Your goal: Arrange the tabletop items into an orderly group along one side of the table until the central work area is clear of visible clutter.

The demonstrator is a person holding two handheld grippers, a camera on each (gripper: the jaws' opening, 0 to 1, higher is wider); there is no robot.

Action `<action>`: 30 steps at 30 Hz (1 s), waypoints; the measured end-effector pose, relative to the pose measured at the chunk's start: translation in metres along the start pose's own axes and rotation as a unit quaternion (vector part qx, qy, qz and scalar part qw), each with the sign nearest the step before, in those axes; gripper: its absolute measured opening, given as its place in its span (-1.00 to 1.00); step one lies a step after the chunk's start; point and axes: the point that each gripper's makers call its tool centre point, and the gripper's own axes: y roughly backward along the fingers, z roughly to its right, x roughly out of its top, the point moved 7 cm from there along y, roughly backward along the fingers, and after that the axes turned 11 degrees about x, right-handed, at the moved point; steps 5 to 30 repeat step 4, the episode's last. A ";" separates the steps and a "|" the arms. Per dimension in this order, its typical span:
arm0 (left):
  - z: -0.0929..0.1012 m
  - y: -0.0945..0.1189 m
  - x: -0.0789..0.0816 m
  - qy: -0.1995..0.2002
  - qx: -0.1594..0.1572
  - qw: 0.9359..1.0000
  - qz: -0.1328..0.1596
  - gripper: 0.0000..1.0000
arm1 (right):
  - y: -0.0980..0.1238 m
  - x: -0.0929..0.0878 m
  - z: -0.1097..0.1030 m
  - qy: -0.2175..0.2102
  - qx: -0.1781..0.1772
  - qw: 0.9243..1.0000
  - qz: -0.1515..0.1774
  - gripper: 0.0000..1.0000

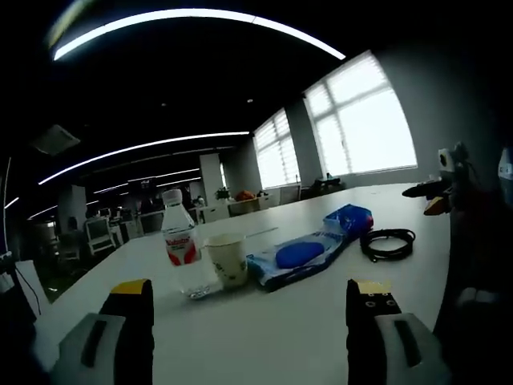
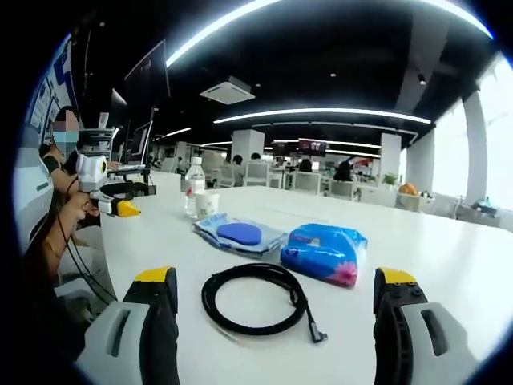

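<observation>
Four items sit mid-worktop (image 2: 449, 265): bottle (image 1: 181, 250), cup (image 1: 228, 258), blue pack (image 2: 325, 253), coiled cable (image 2: 255, 298). Your left gripper (image 1: 250, 309) and right gripper (image 2: 274, 301) gape, empty. Risk: the cable's loose plug snags; nudging the bottle topples the touching cup.

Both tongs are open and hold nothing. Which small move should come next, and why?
Probably move the right tongs forward and down over the coiled black cable. Its jaws stand open and empty, the cable lies directly between them on the white table, apart from the blue packet, so it seems the closest item to gather.
</observation>
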 end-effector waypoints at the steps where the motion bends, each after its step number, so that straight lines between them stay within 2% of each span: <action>1: 0.000 0.000 -0.001 0.002 -0.001 1.000 -0.001 1.00 | 0.000 0.000 0.000 -0.003 0.001 1.000 0.003 1.00; 30: 0.001 0.000 0.001 0.006 -0.005 1.000 0.005 1.00 | 0.000 0.001 0.000 -0.004 0.001 1.000 0.005 1.00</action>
